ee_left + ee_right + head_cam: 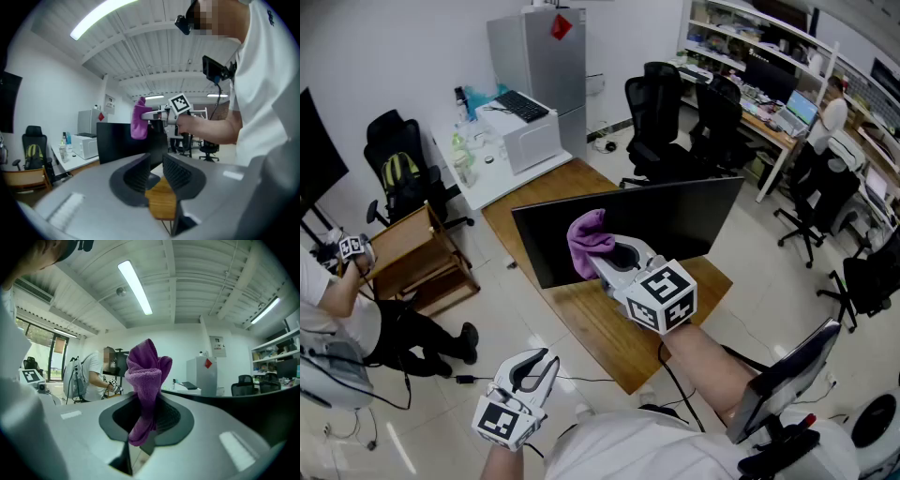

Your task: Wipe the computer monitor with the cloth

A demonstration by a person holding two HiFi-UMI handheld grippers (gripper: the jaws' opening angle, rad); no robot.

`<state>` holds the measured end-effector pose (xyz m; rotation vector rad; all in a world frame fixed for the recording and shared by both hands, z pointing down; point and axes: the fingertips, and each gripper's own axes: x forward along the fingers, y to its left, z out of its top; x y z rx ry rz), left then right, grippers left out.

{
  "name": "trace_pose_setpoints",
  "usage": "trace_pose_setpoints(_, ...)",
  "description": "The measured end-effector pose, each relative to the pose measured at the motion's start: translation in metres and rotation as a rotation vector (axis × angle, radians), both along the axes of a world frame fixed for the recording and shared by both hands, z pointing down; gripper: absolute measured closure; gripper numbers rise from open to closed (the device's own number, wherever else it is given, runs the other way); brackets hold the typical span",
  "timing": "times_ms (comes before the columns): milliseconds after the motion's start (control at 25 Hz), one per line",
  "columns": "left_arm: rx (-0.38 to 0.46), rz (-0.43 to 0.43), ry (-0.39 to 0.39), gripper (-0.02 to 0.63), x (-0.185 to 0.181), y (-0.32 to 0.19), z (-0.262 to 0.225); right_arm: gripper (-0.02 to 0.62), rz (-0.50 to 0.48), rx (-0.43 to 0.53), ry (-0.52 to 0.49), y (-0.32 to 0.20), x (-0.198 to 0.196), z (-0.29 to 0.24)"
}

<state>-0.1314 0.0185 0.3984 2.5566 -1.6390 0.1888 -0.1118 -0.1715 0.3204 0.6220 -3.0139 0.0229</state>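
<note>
A black computer monitor stands on a wooden table, screen towards me. My right gripper is shut on a purple cloth and holds it up at the left middle of the screen. In the right gripper view the cloth bunches up out of the jaws of that gripper, with the monitor's edge at the right. My left gripper hangs low, short of the table's near corner, jaws a little apart and empty. Its own view shows this gripper, the monitor and the cloth.
A white desk carrying a white box and bottles stands behind the table, beside a grey fridge. Black office chairs are at the back right. A wooden crate and a seated person are at the left. Another screen leans at lower right.
</note>
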Motion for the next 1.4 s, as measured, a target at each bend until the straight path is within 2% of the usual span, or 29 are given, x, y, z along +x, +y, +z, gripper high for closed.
trace_pose_setpoints(200, 0.043, 0.007, 0.045, 0.503, 0.0, -0.022, -0.017, 0.526, 0.009, 0.044, 0.042, -0.038, -0.043, -0.014)
trace_pose_setpoints(360, 0.026, -0.041, 0.031, 0.503, -0.014, -0.014, -0.009, 0.527, -0.013, 0.039, 0.074, -0.055, -0.084, -0.005)
trace_pose_setpoints(480, 0.008, -0.053, 0.03, 0.503, -0.018, -0.012, -0.003, 0.526, -0.012, 0.017, 0.092, -0.069, -0.094, 0.002)
trace_pose_setpoints(760, 0.0, -0.031, 0.039, 0.503, -0.012, -0.02, -0.006, 0.526, 0.035, -0.001, 0.107, -0.091, -0.072, 0.003)
trace_pose_setpoints(1280, 0.001, 0.095, 0.035, 0.503, 0.017, -0.042, -0.004, 0.526, 0.153, -0.024, 0.113, -0.124, -0.005, 0.004)
trace_pose_setpoints(1400, -0.001, 0.101, 0.034, 0.503, 0.023, -0.043, -0.005, 0.526, 0.179, -0.029, 0.106, -0.13, 0.012, 0.003)
